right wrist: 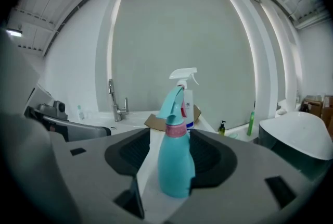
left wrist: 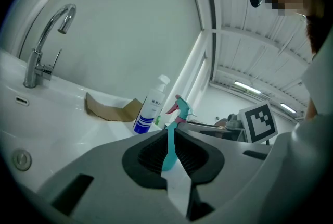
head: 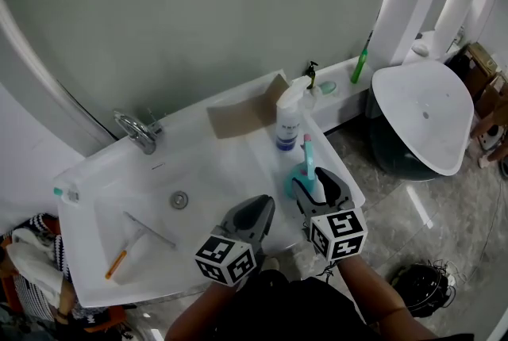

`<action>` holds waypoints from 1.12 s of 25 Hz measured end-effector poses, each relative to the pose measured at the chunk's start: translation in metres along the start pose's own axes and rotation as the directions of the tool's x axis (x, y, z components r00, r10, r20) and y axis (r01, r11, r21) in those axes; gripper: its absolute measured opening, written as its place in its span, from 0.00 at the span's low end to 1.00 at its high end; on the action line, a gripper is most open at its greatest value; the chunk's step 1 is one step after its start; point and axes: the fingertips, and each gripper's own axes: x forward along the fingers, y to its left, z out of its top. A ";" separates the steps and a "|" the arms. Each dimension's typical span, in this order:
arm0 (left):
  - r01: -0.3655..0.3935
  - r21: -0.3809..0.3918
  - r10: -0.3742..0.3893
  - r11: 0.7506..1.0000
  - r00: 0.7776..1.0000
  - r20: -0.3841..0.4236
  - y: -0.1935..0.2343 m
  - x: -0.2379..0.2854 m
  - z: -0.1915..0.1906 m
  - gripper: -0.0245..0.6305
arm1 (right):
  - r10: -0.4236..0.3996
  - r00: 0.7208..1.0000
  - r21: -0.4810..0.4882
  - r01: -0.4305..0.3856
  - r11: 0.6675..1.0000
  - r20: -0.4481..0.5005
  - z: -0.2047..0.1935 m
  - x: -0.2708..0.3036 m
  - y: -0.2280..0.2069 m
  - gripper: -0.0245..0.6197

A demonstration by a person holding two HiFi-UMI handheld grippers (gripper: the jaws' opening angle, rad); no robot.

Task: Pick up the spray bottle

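Observation:
A teal spray bottle [head: 308, 165] with a pink collar and trigger stands upright on the right rim of the white sink [head: 206, 165]. My right gripper [head: 317, 182] is open, and the teal bottle [right wrist: 175, 165] stands between its jaws with a sliver of gap on the bottle's left. My left gripper [head: 259, 209] hovers over the basin's front right, just left of the bottle, its jaws together with nothing in them. In the left gripper view the bottle's head [left wrist: 180, 109] shows beyond the left gripper [left wrist: 170, 138].
A white spray bottle with a blue label [head: 289, 124] stands just behind the teal one, beside a folded cardboard piece [head: 242, 116]. The faucet [head: 136, 131] is at the back left. A green bottle [head: 361, 62] and a small pump bottle [head: 312, 76] stand on the ledge. A white fixture [head: 425, 113] stands at the right.

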 end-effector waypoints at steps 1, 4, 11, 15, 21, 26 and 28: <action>0.004 -0.001 -0.004 1.000 1.000 -0.003 0.001 0.001 0.000 0.08 | -0.007 1.000 -0.002 0.007 1.000 0.002 0.001 0.003 -0.001 0.35; 0.015 -0.001 -0.015 1.000 1.000 -0.013 0.005 0.006 -0.001 0.08 | -0.035 0.999 -0.022 0.035 0.999 0.010 0.005 0.013 -0.005 0.35; 0.018 -0.009 -0.018 1.000 1.000 -0.021 0.012 0.013 0.001 0.08 | -0.102 0.995 -0.092 0.102 0.990 0.009 0.009 0.029 -0.015 0.37; 0.017 -0.012 -0.017 1.000 1.000 -0.021 0.015 0.014 0.001 0.08 | -0.112 0.994 -0.136 0.113 0.984 0.008 0.009 0.036 -0.019 0.37; 0.021 -0.009 -0.021 1.000 1.000 -0.016 0.014 0.013 0.002 0.08 | -0.085 0.996 -0.191 0.083 0.978 -0.003 0.008 0.044 -0.017 0.37; 0.027 -0.007 -0.027 1.000 1.000 -0.014 0.011 0.012 0.003 0.08 | -0.049 0.999 -0.201 0.048 0.979 0.000 0.009 0.043 -0.014 0.37; 0.029 -0.007 -0.029 1.000 1.000 -0.012 0.010 0.011 0.003 0.08 | -0.040 0.999 -0.200 0.040 0.979 0.002 0.010 0.042 -0.014 0.36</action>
